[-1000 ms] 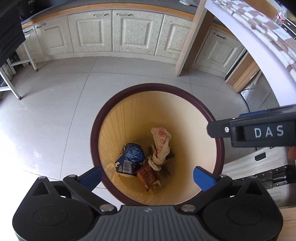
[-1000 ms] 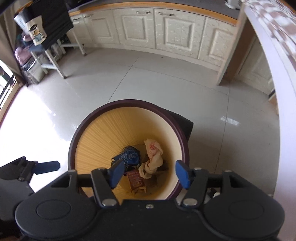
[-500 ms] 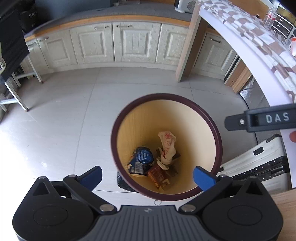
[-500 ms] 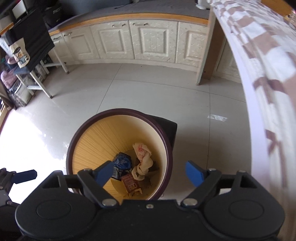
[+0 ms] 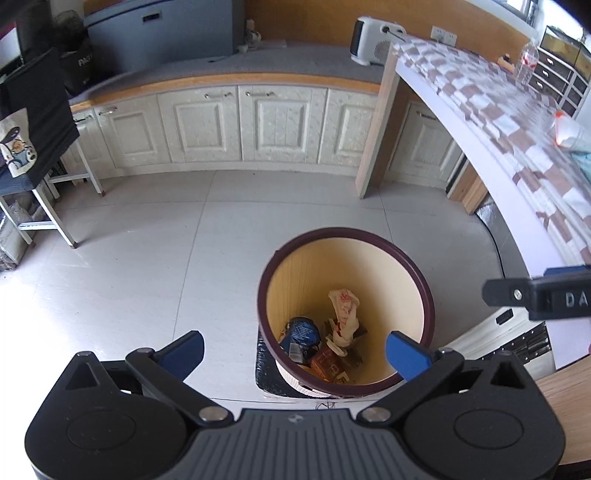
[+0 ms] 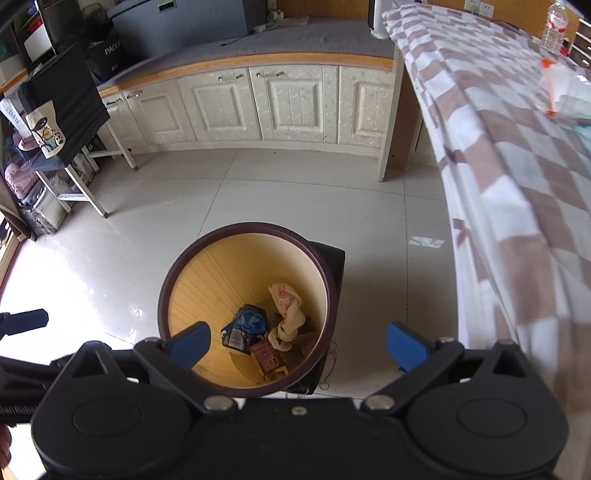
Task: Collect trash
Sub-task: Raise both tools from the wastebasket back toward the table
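Note:
A round bin with a dark purple rim (image 5: 345, 233) (image 6: 247, 227) and yellow inside stands on the tiled floor. At its bottom lie a crumpled white bag with red print (image 5: 343, 312) (image 6: 286, 314), a blue wrapper (image 5: 301, 334) (image 6: 245, 326) and a brown packet (image 5: 327, 363) (image 6: 267, 356). My left gripper (image 5: 293, 349) hangs above the bin, open and empty. My right gripper (image 6: 297, 341) is also above it, its jaws opening wide with nothing between them. Its finger (image 5: 535, 297) shows at the right edge of the left wrist view.
A table with a checkered cloth (image 6: 517, 155) runs along the right, with a plastic bottle (image 6: 554, 31) and a bag (image 5: 570, 133) on it. Cream cabinets (image 5: 240, 125) line the far wall. A rack with black cloth (image 6: 66, 110) stands left. A paper scrap (image 6: 424, 242) lies on the floor.
Both grippers have risen away from the bin, which looks smaller now. The right gripper's jaws have spread from half open to wide. The table top has come into view.

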`<state>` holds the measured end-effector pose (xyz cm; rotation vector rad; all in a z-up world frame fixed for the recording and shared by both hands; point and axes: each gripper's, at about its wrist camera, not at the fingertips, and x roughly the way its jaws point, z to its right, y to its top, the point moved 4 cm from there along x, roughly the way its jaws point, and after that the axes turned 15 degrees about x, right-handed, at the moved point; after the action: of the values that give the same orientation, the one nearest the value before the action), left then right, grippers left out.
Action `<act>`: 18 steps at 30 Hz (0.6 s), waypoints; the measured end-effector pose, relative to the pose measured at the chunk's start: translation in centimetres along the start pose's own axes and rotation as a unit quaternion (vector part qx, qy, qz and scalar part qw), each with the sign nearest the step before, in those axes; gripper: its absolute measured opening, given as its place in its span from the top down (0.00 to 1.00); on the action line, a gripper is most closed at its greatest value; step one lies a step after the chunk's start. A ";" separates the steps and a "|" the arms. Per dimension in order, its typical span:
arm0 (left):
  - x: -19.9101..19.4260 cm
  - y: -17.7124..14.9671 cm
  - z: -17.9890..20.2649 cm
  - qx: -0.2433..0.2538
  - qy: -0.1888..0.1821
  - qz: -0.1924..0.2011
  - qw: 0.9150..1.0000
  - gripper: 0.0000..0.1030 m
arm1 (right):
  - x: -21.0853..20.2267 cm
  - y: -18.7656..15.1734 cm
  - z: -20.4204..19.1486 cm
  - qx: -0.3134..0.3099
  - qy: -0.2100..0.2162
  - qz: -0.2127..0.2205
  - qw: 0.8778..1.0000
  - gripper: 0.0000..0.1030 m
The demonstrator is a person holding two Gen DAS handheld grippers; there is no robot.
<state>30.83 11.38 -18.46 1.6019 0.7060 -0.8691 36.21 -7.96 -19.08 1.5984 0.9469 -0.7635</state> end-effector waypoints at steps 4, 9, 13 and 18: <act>-1.4 -0.2 -0.4 -0.003 0.011 0.006 1.000 0.00 | -1.8 -0.7 -0.3 -0.006 0.001 0.014 1.000 0.00; -3.9 -0.3 -0.8 -0.001 0.020 0.028 0.999 0.00 | -4.1 -1.5 -0.3 -0.004 0.011 0.030 0.999 0.00; -5.8 -0.6 -0.8 -0.001 0.025 0.045 0.999 0.00 | -6.0 -2.1 -0.5 -0.004 0.014 0.044 0.999 0.00; -8.0 -0.9 -0.5 0.001 0.032 0.065 0.997 0.00 | -8.8 -2.9 -0.4 -0.012 0.015 0.064 0.998 0.00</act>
<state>25.80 12.13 -12.19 1.6636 0.6380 -0.7263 29.46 -8.94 -12.79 1.6365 0.8633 -0.6386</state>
